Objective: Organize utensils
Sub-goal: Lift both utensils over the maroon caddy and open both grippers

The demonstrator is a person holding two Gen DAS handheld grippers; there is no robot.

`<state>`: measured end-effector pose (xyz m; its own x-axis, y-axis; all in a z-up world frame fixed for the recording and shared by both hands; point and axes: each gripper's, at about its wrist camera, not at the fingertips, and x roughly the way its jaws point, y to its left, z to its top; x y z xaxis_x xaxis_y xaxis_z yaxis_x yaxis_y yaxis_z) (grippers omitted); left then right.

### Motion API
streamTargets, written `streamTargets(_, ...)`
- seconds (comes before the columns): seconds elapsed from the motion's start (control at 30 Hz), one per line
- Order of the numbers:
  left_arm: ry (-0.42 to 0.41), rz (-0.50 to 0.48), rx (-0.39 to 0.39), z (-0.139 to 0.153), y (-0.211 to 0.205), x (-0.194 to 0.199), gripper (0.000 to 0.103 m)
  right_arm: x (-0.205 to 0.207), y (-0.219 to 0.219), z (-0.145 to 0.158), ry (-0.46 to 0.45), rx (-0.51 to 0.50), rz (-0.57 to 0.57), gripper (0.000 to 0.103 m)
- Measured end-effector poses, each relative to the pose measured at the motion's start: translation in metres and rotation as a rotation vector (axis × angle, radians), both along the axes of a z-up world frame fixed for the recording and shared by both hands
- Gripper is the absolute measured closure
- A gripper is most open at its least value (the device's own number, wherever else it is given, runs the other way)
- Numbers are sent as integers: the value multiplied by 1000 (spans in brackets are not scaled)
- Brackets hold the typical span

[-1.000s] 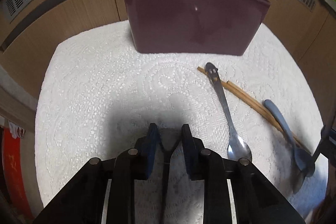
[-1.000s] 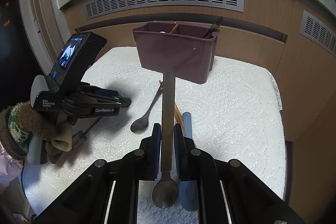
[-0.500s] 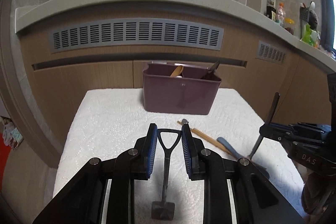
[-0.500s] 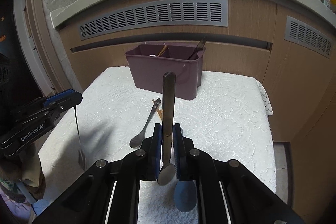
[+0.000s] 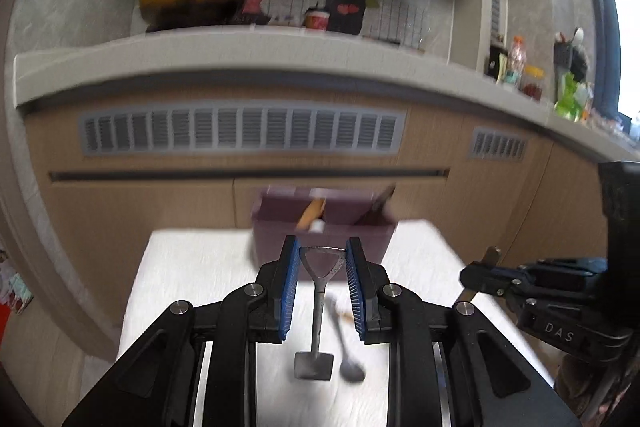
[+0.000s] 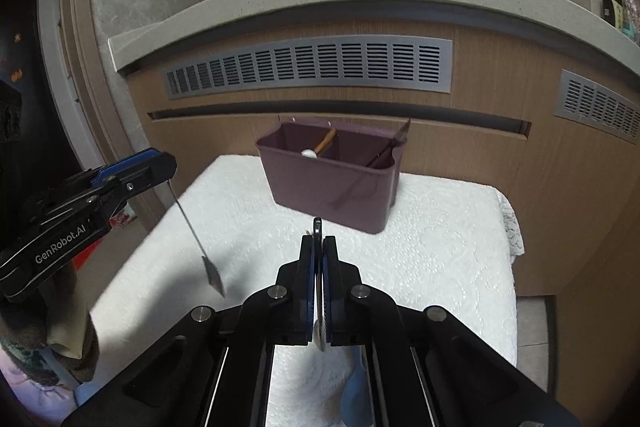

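Left gripper (image 5: 322, 251) gripped small shovel-shaped spatula (image 5: 318, 311) by its handle; right gripper (image 6: 319, 247), jaws just closing, clamped a metal spoon (image 6: 318, 267).

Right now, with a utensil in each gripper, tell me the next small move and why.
Probably carry the left gripper forward over the purple caddy first. It already holds the small shovel-shaped utensil clear of the white cloth, and the caddy's open compartments lie straight ahead. The right gripper, shut on a spoon, can follow.
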<state>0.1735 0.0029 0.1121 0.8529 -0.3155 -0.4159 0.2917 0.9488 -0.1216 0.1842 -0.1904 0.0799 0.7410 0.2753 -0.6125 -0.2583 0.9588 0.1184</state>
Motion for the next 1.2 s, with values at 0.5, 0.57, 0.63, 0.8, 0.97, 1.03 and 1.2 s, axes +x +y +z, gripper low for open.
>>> streamTargets(0.5,-174,-51,-69,98,-18,130,79,98,-1,122,-246,-62,-50,100)
streamTargets(0.57,-149,-51,-72,85,-20,147,79,116,1,109,-221,-84,-61,100)
streamTargets(0.63,-102,-47,-72,65,-21,164,79,135,2,91,-189,-82,-68,100)
streamTargets(0.8,14,-40,-65,22,-20,196,70,165,5,53,-143,-82,-56,98)
streamTargets(0.97,72,11,-67,-4,-5,194,52,172,-9,33,-83,-64,-95,53)
streamTargets(1.03,98,25,-65,-14,2,186,52,165,-15,30,-81,-78,-111,53)
streamTargets(1.2,196,49,-35,-47,11,158,40,135,-27,18,-66,-127,-145,29)
